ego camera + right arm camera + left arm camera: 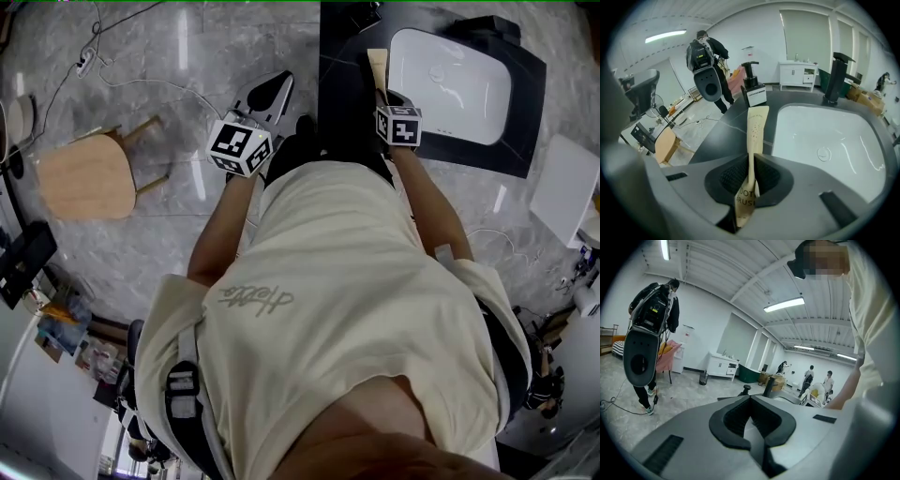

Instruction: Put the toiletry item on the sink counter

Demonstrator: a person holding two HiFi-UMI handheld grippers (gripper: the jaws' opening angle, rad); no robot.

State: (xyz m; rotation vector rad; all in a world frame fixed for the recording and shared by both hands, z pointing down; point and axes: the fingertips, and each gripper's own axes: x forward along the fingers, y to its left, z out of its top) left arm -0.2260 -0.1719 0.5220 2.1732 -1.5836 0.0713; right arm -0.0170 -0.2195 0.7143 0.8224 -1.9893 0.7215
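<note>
Over dark counter (723, 123), right gripper (751, 158) pinching toothbrush packet (756, 126), marbled floor (173, 246)

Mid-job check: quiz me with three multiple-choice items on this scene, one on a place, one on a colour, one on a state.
1. Where does the pump bottle stand?
A. On the counter, beside the basin
B. Inside the basin
C. Nowhere in view

2. What colour is the basin?
A. Black
B. Beige
C. White

3. What state is the right tool in?
A. Open, empty
B. Shut on the toothbrush packet
C. Shut, empty

Answers:
1 A: its base sits on the dark counter, outside the bowl.
2 C: the bowl shows white against the dark top.
3 B: the jaws pinch the packet's lower end, and the rest sticks out over the counter.
</note>
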